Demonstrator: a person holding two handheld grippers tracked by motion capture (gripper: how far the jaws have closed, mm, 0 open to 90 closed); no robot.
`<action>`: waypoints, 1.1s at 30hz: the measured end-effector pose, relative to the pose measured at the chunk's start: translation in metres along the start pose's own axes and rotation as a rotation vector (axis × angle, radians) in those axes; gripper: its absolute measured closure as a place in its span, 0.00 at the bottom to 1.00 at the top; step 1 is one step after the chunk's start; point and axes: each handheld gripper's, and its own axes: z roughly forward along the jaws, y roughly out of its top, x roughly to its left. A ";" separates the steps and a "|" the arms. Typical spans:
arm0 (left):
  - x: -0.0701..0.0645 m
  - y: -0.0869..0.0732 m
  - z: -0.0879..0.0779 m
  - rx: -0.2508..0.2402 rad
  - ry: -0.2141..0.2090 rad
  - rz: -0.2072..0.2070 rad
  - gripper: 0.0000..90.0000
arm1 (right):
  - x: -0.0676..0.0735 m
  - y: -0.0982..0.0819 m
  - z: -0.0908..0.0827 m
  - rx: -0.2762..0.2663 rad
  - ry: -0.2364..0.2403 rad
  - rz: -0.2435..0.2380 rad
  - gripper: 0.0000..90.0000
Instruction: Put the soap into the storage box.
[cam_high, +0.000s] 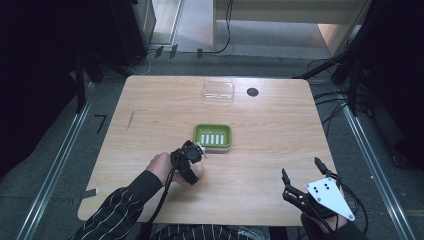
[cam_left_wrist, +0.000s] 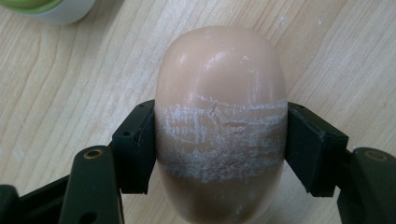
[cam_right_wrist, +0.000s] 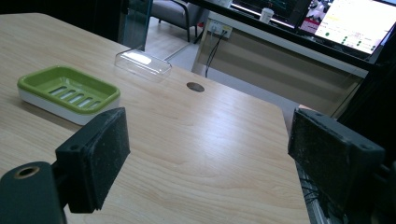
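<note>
Down near the lower middle of the high view, the left gripper (cam_high: 192, 159) clamps a bar of soap (cam_left_wrist: 220, 121), just below and left of the green soap dish (cam_high: 213, 136). In the left gripper view the soap takes up the centre of the frame: a smooth, rounded, peach-coloured oval with a glossy top and a band of whitish, dry scuff marks across its middle. The two black pads (cam_left_wrist: 136, 144) press flat against its sides right at that scuffed band, so the jaws are closed on it. Pale wood grain of the table (cam_high: 270, 130) runs under it, and a curved corner of the dish shows at the upper left.

The dish is a rounded rectangle, green plastic with a row of white drain slots on a white base. Farther up the table lies a clear plastic lid (cam_high: 218, 92), and beside it a small dark round grommet (cam_high: 252, 92).

At the lower right of the high view the right gripper (cam_high: 301, 174) hangs over the table edge, its matte, grainy black pads (cam_right_wrist: 100, 154) spread wide with nothing between them.
</note>
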 end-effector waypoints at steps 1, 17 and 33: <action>0.000 0.001 0.000 0.002 0.001 0.006 0.37 | 0.000 0.000 0.000 0.000 0.000 0.000 0.15; 0.005 0.014 -0.009 -0.021 -0.012 0.116 0.37 | -0.001 0.000 0.000 0.003 -0.004 0.003 0.15; 0.017 0.025 -0.021 -0.048 -0.010 0.179 0.37 | -0.001 0.000 0.000 0.002 -0.006 0.003 0.15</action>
